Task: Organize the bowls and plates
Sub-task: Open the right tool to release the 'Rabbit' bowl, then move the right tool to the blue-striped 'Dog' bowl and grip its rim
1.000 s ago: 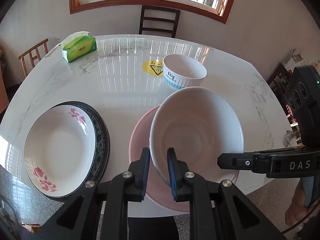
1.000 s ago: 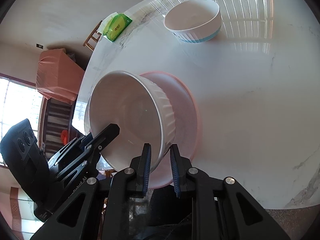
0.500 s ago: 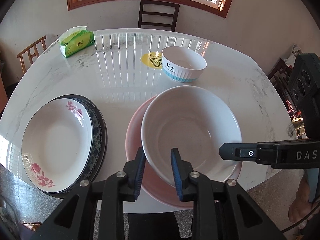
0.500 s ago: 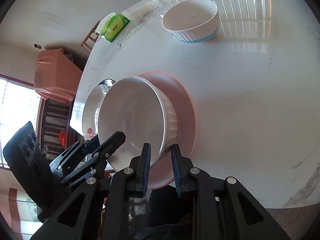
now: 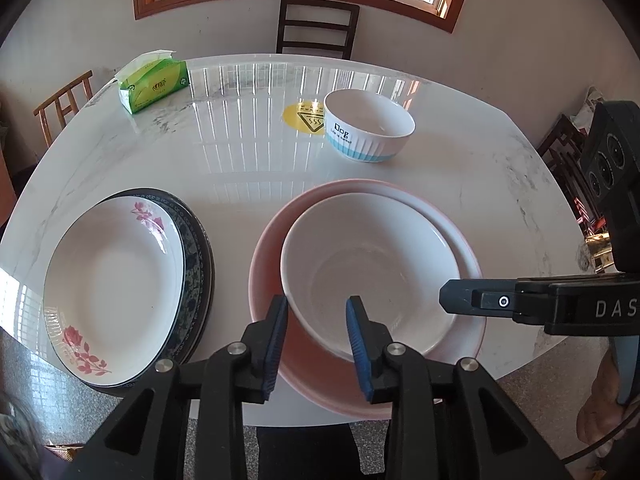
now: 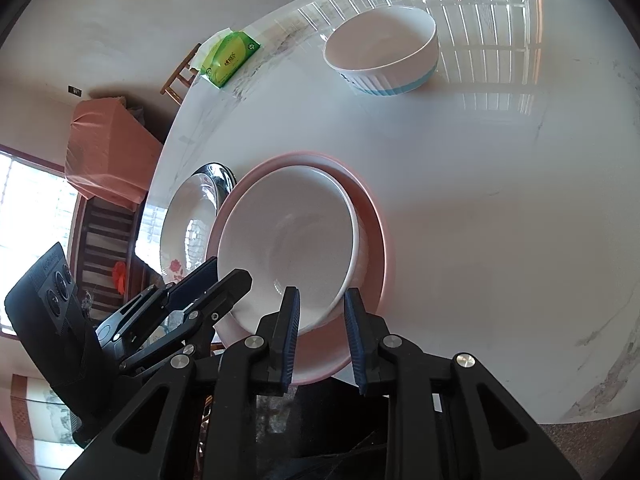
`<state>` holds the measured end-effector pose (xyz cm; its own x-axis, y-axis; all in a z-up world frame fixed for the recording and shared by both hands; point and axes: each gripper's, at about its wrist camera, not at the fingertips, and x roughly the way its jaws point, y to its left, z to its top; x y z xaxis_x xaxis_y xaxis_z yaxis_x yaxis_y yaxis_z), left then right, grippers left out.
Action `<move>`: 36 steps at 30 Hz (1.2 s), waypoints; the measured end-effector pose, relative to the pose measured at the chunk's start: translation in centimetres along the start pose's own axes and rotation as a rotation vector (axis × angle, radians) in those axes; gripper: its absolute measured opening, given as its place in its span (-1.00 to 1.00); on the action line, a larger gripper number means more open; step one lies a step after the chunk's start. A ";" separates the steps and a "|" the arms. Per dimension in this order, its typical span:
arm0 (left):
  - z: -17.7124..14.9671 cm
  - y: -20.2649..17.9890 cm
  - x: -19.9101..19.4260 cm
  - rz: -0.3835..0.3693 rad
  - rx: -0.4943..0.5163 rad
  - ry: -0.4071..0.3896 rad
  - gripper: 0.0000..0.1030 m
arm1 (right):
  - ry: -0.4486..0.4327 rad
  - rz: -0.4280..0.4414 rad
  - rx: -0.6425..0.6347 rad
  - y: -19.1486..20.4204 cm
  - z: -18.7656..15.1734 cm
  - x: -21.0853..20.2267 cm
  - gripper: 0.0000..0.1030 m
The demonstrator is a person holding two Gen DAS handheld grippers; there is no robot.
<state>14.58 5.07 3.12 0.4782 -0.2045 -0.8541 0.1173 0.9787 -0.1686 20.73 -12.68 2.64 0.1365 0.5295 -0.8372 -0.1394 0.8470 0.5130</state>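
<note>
White marble table [image 5: 248, 184], glossy. The big white bowl [image 5: 372, 264] sits nested in the pink bowl [image 5: 272, 264], right at the near edge of the table, the pink rim poking out past it.

Left gripper [image 5: 316, 344]: jaws are opening, the white bowl's near rim sits between the blue pads but neither pad presses on it. Same deal with the right gripper [image 6: 322, 336], jaws opening, straddling the rim on its side, pads clear. So the bowl rests on its own.

Room to move: wide bare tabletop beyond the fingers, up to the small ribbed bowl with the blue band [image 5: 368, 126], which is empty and well apart. Off to the left of the left fingers, a flowered plate [image 5: 116, 292] is stacked on a dark-patterned plate [image 5: 198, 256], just beside the pink bowl, a tight gap there.

Only the left view shows the yellow sticker [image 5: 304, 118] touching the small bowl's outline and the dark chair [image 5: 318, 28] behind the table. Only the right view shows a pink-draped box [image 6: 108, 148] off the table's far side. Both catch the green tissue pack [image 5: 154, 82] near the far edge.
</note>
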 end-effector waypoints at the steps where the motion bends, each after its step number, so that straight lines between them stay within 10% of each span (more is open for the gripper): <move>1: 0.0 0.0 -0.1 -0.004 -0.001 0.001 -0.40 | 0.000 0.005 0.005 -0.1 0.0 -0.1 -0.50; 19: 2.8 0.0 -3.2 -0.048 -0.004 -0.067 -0.15 | -0.152 -0.037 0.016 -5.5 0.7 -4.6 -0.34; 36: 12.0 1.2 2.3 -0.099 -0.034 0.004 -0.14 | -0.167 -0.016 0.067 -8.7 6.4 -4.3 -0.13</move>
<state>26.25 5.51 6.89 0.4621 -0.3006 -0.8343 0.1341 0.9537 -0.2694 27.66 -22.01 3.01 0.2998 0.5118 -0.8051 -0.0713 0.8536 0.5161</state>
